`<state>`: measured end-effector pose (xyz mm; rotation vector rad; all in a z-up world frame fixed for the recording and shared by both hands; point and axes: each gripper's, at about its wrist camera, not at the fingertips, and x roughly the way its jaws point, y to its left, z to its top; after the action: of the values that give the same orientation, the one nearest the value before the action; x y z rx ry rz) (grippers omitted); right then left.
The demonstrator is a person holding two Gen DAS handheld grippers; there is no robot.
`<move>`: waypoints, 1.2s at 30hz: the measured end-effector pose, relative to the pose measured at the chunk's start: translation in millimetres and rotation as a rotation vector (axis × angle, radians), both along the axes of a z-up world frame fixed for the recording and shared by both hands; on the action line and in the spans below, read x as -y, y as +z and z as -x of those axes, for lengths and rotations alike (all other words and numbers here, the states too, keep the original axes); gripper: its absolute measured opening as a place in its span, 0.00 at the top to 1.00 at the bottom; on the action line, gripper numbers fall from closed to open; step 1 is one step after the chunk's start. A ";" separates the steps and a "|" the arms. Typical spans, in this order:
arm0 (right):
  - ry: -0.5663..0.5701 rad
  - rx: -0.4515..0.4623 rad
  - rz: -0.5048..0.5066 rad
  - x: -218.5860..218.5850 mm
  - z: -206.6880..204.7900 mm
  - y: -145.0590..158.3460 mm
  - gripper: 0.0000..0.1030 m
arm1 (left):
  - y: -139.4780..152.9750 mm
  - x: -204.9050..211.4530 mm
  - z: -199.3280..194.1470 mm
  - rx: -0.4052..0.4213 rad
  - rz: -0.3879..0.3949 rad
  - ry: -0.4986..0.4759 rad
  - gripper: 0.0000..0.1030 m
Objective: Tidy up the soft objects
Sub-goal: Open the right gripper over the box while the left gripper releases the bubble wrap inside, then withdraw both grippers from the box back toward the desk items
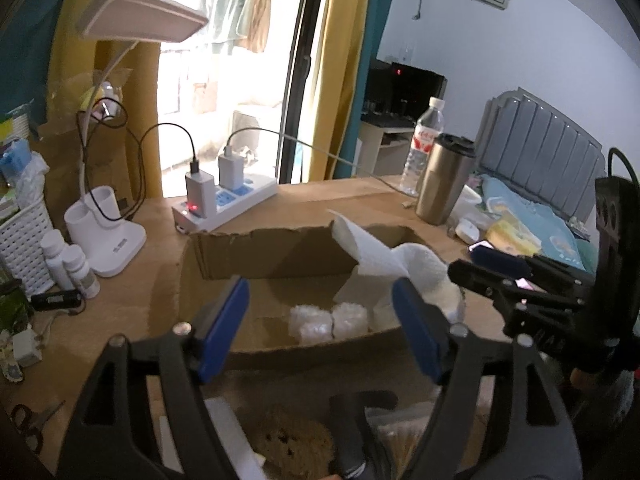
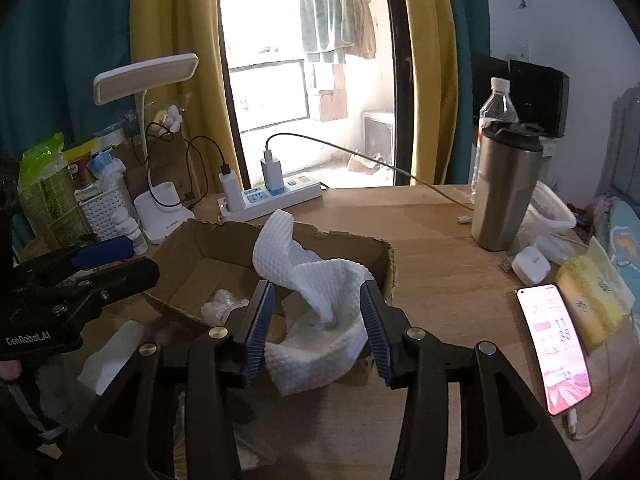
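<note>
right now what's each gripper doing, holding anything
left gripper: open, holding nothing.
right gripper: open, white cloth loose between its jaws, draped over the box edge.

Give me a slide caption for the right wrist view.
Open right hand-held gripper above white cloth draped over cardboard box.

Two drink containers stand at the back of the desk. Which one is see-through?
The plastic water bottle, clear with a white cap, standing just behind. The steel tumbler in front of it is opaque metal with a black lid.
</note>
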<state>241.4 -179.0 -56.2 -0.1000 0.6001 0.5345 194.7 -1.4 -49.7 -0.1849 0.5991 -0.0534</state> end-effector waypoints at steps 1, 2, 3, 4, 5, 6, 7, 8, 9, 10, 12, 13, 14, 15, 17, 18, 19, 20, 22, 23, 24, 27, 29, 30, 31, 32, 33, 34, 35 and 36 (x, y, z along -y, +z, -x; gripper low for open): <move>-0.001 0.003 0.000 0.3 2.4 1.1 0.50 | 1.1 -0.1 2.4 0.003 0.000 0.000 0.26; -0.003 0.007 -0.001 1.5 5.9 2.5 0.48 | 2.7 -0.4 6.3 0.008 0.001 0.000 0.27; -0.004 0.012 -0.002 2.3 9.6 3.8 0.47 | 3.8 -0.7 9.6 0.012 0.000 0.000 0.27; -0.005 0.014 -0.001 2.3 12.0 4.7 0.47 | 4.9 -0.8 12.4 0.016 0.000 0.000 0.26; -0.006 0.017 0.002 2.4 15.7 5.7 0.47 | 5.7 -0.6 15.1 0.018 0.000 0.000 0.26; -0.006 0.020 0.004 2.6 19.0 6.8 0.47 | 7.1 -0.2 19.2 0.022 0.001 0.000 0.26; -0.005 0.025 0.006 2.6 22.8 8.2 0.47 | 8.1 -0.2 22.7 0.026 0.001 0.001 0.26; -0.004 0.029 0.007 3.0 26.0 9.4 0.47 | 8.6 0.1 26.2 0.029 0.002 0.002 0.26; -0.003 0.033 0.008 3.6 29.2 10.7 0.47 | 8.6 -0.2 29.3 0.032 0.003 0.003 0.26; -0.003 0.036 0.009 3.9 32.3 12.0 0.47 | 9.2 -0.1 32.2 0.034 0.005 0.005 0.26; -0.002 0.044 0.010 5.4 38.3 14.6 0.47 | 10.8 0.6 39.2 0.041 0.007 0.008 0.26; -0.002 0.047 0.011 5.1 40.3 15.8 0.47 | 11.5 0.8 41.8 0.045 0.007 0.010 0.26; -0.003 0.051 0.012 5.8 43.6 17.0 0.47 | 12.8 1.1 45.8 0.050 0.009 0.011 0.26; -0.005 0.055 0.012 6.7 47.1 18.2 0.46 | 13.4 1.2 47.9 0.054 0.009 0.012 0.26; -0.007 0.061 0.013 8.4 52.9 19.3 0.46 | 15.7 1.8 55.4 0.063 0.009 0.017 0.26; -0.009 0.062 0.014 9.6 55.5 19.6 0.45 | 16.5 1.7 58.0 0.066 0.010 0.018 0.25; -0.011 0.064 0.015 10.4 58.2 19.6 0.45 | 17.1 1.8 60.9 0.069 0.010 0.020 0.19; -0.013 0.065 0.017 11.3 61.4 19.8 0.45 | 17.3 1.7 63.9 0.071 0.010 0.021 0.12; -0.016 0.066 0.020 12.5 66.8 19.3 0.44 | 16.7 1.3 69.6 0.073 0.010 0.023 0.11; -0.018 0.066 0.021 13.5 68.8 19.0 0.42 | 16.5 1.0 73.1 0.076 0.016 0.023 0.11; -0.020 0.065 0.021 14.6 71.7 18.5 0.41 | 16.2 0.9 75.8 0.078 0.021 0.021 0.11; -0.024 0.065 0.023 16.7 78.6 17.3 0.40 | 15.1 2.2 83.1 0.079 0.021 0.018 0.11; -0.027 0.064 0.027 17.9 83.6 15.3 0.40 | 13.7 1.9 88.1 0.079 0.025 0.019 0.11; -0.028 0.063 0.028 18.1 85.4 14.6 0.40 | 12.9 1.6 90.7 0.078 0.027 0.019 0.11; -0.031 0.063 0.030 19.1 88.0 13.5 0.40 | 11.5 1.6 93.8 0.078 0.027 0.020 0.11; -0.032 0.062 0.031 19.7 90.1 12.1 0.39 | 10.9 1.8 95.4 0.078 0.027 0.021 0.11; -0.032 0.060 0.032 20.3 92.0 10.7 0.39 | 10.4 2.1 97.8 0.077 0.027 0.022 0.11; -0.034 0.058 0.034 20.4 94.3 9.1 0.39 | 9.5 2.5 100.4 0.076 0.027 0.022 0.11; -0.035 0.057 0.035 21.0 96.5 8.0 0.39 | 8.3 2.9 103.2 0.075 0.027 0.024 0.11; -0.036 0.056 0.035 21.2 98.1 7.2 0.39 | 7.7 3.3 105.1 0.073 0.028 0.024 0.11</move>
<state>143.3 -200.2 -49.0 -0.1370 0.5555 0.4849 89.7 -4.7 -42.0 -0.2161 0.5233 -0.0453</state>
